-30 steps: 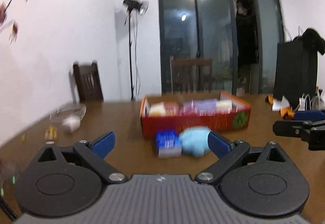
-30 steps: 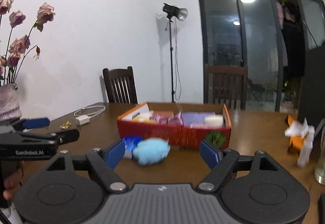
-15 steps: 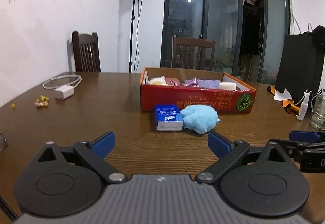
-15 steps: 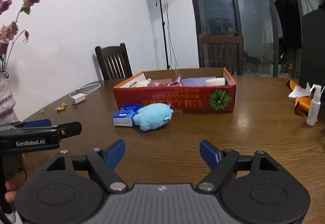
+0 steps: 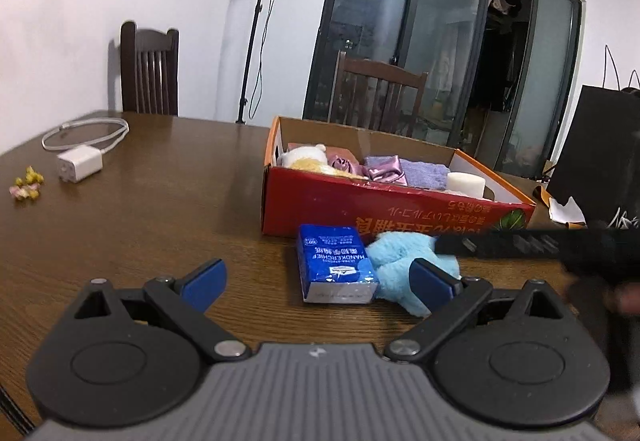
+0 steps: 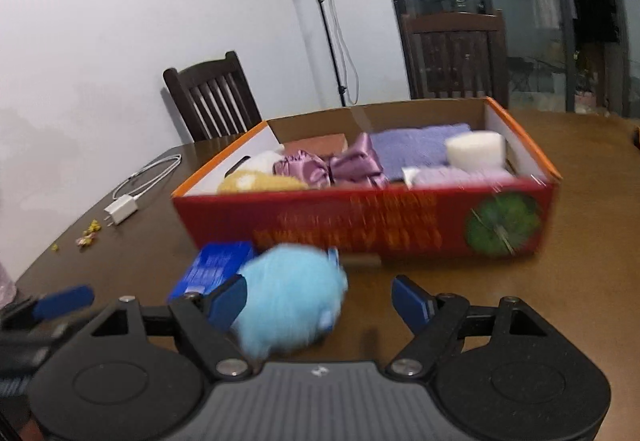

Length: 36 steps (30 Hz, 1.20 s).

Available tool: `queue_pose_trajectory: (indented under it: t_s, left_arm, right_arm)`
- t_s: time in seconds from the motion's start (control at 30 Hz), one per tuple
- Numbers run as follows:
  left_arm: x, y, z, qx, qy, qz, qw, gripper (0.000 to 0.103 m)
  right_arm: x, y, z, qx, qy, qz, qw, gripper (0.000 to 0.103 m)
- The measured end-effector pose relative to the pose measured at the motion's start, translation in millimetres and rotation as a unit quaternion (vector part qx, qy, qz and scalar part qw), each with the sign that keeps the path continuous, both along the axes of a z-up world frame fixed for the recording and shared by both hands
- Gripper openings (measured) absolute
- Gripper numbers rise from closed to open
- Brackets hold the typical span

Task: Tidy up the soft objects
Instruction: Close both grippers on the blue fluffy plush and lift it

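A light blue plush toy point(image 5: 394, 261) point(image 6: 290, 297) lies on the brown table beside a blue handkerchief pack point(image 5: 334, 263) point(image 6: 218, 267), in front of a red cardboard box point(image 5: 400, 207) point(image 6: 360, 225). The box holds purple cloths, a pink satin piece, a white roll and a yellow-white plush. My right gripper point(image 6: 320, 299) is open, its left finger against the blue plush, which sits between the fingers. My left gripper point(image 5: 318, 279) is open and empty, just short of the pack. The right gripper's finger also shows in the left wrist view point(image 5: 520, 245), reaching over the plush.
A white charger with its cable point(image 5: 80, 165) point(image 6: 124, 209) and small dried petals point(image 5: 26, 187) lie at the table's left. Wooden chairs point(image 5: 150, 75) point(image 6: 456, 57) stand behind the table. A light stand point(image 5: 260, 25) is by the wall, a black bag point(image 5: 600, 145) at right.
Both grippers have moved forward and down toward the table. The right gripper has closed in on the blue plush, which now sits between its fingers. Both stay open.
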<state>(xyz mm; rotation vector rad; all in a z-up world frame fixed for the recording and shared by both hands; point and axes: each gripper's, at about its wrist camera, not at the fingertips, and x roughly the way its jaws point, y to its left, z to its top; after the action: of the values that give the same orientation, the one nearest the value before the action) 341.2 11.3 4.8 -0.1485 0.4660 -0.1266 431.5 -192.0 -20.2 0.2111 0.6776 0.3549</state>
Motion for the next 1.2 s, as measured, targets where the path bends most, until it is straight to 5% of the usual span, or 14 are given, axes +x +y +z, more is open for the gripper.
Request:
queue_pose_trajectory:
  t_s: [0.2, 0.27, 0.4, 0.7, 0.83, 1.07, 1.2]
  left_arm:
    - [-4, 2, -5, -0.001, 0.015, 0.005, 0.9999, 0.1]
    - [-10, 0, -8, -0.009, 0.027, -0.001, 0.9996, 0.1]
    - [-26, -8, -11, -0.026, 0.038, -0.025, 0.9986, 0.1]
    - [-67, -42, -17, -0.049, 0.064, -0.106, 0.9911, 0.099]
    - [-78, -64, -17, -0.023, 0.063, -0.13, 0.9893, 0.099]
    - [-67, -83, -12, -0.028, 0.054, -0.141, 0.9882, 0.09]
    - [-58, -92, -16, -0.035, 0.072, -0.152, 0.9852, 0.082]
  right_arm:
    - [44, 14, -13, 0.006, 0.029, 0.025, 0.999, 0.053]
    - [40, 9, -17, 0.041, 0.038, 0.033, 0.998, 0.04]
    - [4, -7, -17, 0.067, 0.038, 0.019, 0.997, 0.034]
    - [-133, -47, -8, 0.012, 0.004, -0.055, 0.998, 0.038]
    - [-170, -73, 7, 0.016, -0.009, -0.066, 0.998, 0.059]
    - [-161, -99, 4, 0.073, -0.007, -0.084, 0.994, 0.058]
    - [-151, -92, -8, 0.092, 0.004, -0.065, 0.994, 0.044]
